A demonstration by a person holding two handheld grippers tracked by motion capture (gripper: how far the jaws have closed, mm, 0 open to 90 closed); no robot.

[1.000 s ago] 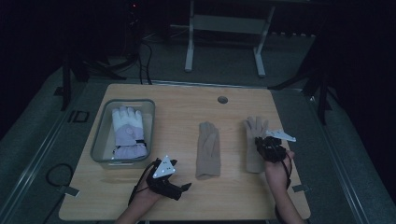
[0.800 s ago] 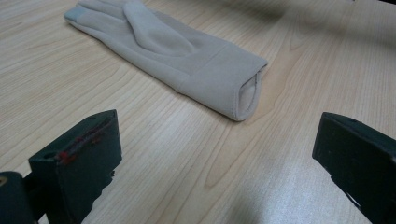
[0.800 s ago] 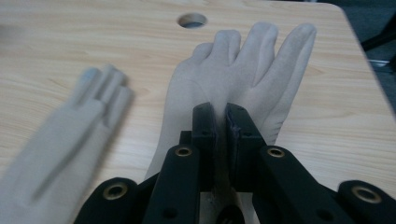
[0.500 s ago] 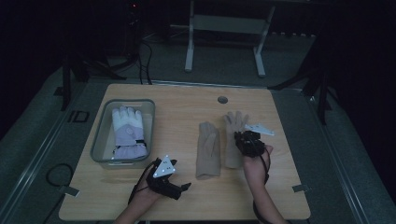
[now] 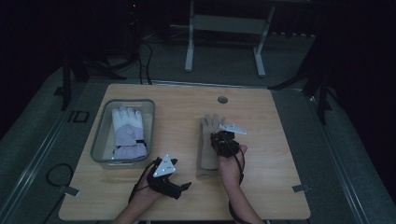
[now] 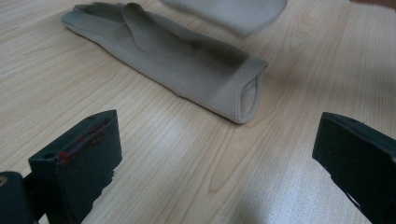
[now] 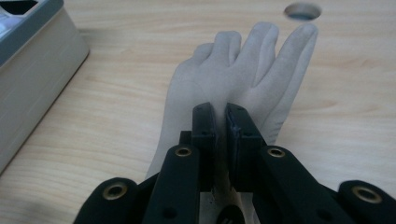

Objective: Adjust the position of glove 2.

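Observation:
A beige glove (image 5: pixel 205 163) lies flat in the middle of the wooden table (image 5: pixel 280 140), its open cuff (image 6: pixel 247 95) toward my left gripper. My right gripper (image 5: pixel 223 140) is shut on a second beige glove (image 5: pixel 212 122), which hangs over or rests on the first; I cannot tell if they touch. Its fingers (image 7: pixel 261 60) spread ahead of the right gripper (image 7: pixel 222 116), whose jaws pinch the fabric. My left gripper (image 5: pixel 183 186) rests open near the front edge. In its own view the left gripper (image 6: pixel 217 135) has bare table between its jaws, short of the cuff.
A grey metal tray (image 5: pixel 99 135) at the left holds a white and lavender winter glove (image 5: pixel 128 130); its wall (image 7: pixel 32 79) shows left of my right gripper. A round cable hole (image 5: pixel 222 100) lies at the table's back. A desk frame (image 5: pixel 224 28) stands beyond.
My right gripper has carried its beige glove leftward from the table's right side to over the glove in the middle. The left gripper has stayed where it was.

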